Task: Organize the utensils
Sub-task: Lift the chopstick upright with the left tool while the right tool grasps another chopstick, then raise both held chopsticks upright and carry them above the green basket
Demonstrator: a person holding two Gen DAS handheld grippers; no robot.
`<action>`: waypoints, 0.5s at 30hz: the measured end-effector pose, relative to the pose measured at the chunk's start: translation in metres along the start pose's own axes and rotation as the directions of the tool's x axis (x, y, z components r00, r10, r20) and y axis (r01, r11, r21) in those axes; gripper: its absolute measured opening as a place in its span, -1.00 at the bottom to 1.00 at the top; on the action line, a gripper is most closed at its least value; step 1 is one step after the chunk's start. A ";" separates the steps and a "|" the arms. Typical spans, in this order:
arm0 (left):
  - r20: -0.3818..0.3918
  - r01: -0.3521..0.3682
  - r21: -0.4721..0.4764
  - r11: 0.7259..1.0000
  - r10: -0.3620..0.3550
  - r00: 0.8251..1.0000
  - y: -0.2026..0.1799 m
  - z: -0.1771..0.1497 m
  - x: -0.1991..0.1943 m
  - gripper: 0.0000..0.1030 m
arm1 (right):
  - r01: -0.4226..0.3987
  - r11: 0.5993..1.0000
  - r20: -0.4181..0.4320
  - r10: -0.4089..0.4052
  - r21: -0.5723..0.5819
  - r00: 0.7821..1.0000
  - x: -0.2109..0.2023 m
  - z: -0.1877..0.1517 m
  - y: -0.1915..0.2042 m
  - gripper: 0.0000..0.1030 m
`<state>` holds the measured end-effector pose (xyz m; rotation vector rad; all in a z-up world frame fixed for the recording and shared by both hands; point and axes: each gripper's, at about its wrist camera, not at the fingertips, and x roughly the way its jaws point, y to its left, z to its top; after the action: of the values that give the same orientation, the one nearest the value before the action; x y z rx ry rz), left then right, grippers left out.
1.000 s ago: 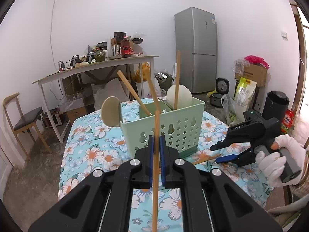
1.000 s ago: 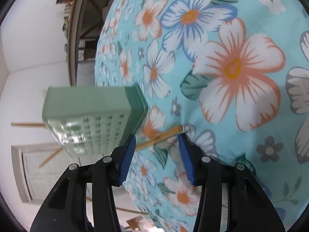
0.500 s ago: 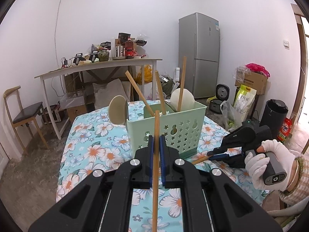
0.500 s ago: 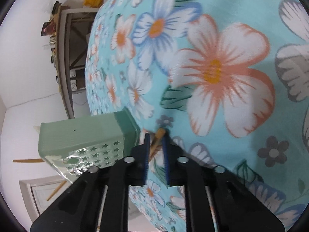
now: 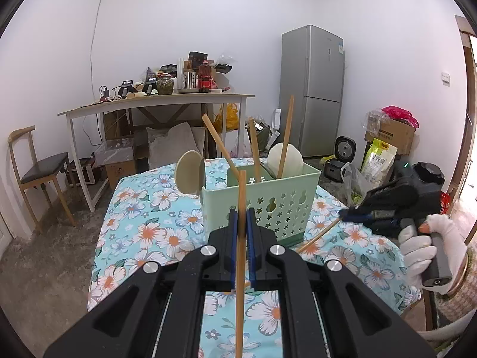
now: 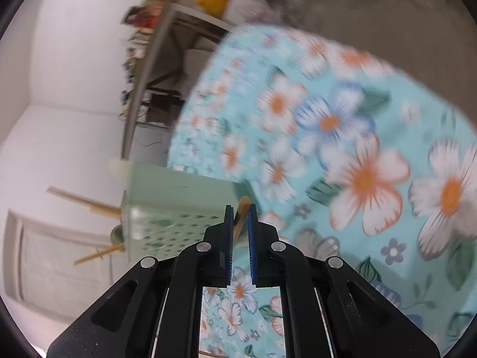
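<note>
A pale green utensil basket (image 5: pixel 262 203) stands on the floral table (image 5: pixel 143 223); it holds several wooden chopsticks and two pale spoons. My left gripper (image 5: pixel 241 232) is shut on a wooden chopstick (image 5: pixel 240 256), held upright just in front of the basket. My right gripper (image 5: pixel 354 216) is right of the basket, shut on another chopstick (image 5: pixel 319 237) whose far end slants down beside the basket's base. In the right wrist view the gripper (image 6: pixel 240 232) pinches that chopstick (image 6: pixel 242 208) next to the basket (image 6: pixel 179 208).
A white desk (image 5: pixel 155 107) with clutter and a wooden chair (image 5: pixel 38 173) stand behind on the left. A fridge (image 5: pixel 311 89), boxes and bags are at the back right. The table's edge (image 6: pixel 190 113) drops to the floor.
My right gripper closed on the chopstick that lay by the basket and has lifted it off the cloth, swinging its view. My left gripper stayed shut on its chopstick, rising slightly.
</note>
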<state>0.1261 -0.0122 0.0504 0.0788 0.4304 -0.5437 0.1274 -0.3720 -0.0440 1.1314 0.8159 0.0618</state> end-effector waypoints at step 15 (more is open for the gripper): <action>0.039 -0.002 0.031 1.000 0.001 0.999 -0.012 0.017 -0.008 -0.89 | -0.012 0.925 0.172 0.083 -0.380 0.982 -0.076 -0.012 0.076 -0.92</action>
<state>0.1194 -0.0217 0.0695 0.0983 0.3834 -0.5497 0.0922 -0.3611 0.0575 0.7767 0.5777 0.1464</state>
